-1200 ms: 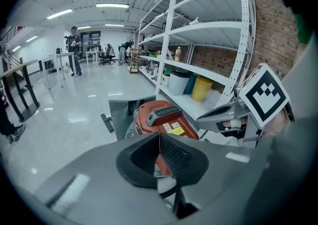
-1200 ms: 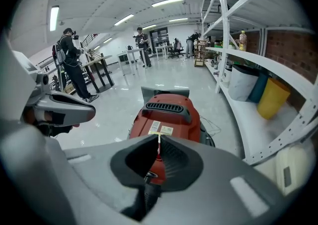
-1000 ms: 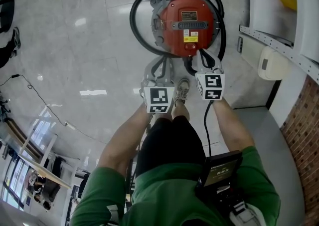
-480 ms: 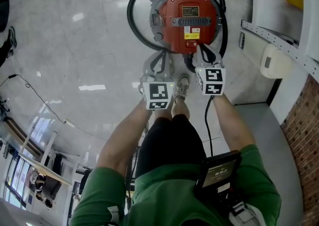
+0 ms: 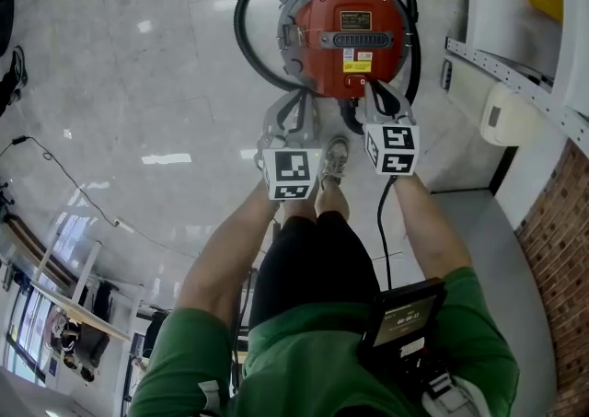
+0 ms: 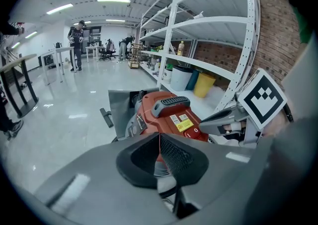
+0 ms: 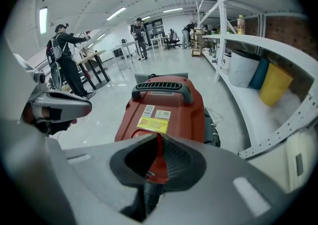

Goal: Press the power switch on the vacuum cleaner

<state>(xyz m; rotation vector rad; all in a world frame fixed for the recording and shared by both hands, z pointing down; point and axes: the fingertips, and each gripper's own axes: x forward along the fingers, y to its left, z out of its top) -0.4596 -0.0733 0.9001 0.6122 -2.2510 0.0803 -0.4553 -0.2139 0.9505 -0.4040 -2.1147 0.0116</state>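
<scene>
A round red vacuum cleaner (image 5: 345,28) stands on the glossy floor ahead of me, with a black handle on top and a yellow label. Its small red power switch (image 5: 355,82) sits on the near edge and also shows in the left gripper view (image 6: 195,130). My right gripper (image 5: 371,93) is shut, and its tips are just right of the switch, over the vacuum's near rim. In the right gripper view the shut jaws (image 7: 158,140) point at the red body (image 7: 166,105). My left gripper (image 5: 287,121) is shut with nothing in it, low and left of the vacuum.
A black hose (image 5: 245,38) loops round the vacuum. White shelving (image 5: 515,65) and a brick wall run along the right, with a white container (image 5: 509,116) under the shelf. My shoe (image 5: 336,163) is between the grippers. People stand far off across the hall (image 7: 62,65).
My right gripper has moved forward, its tips closing in on the red switch. The left gripper has barely shifted.
</scene>
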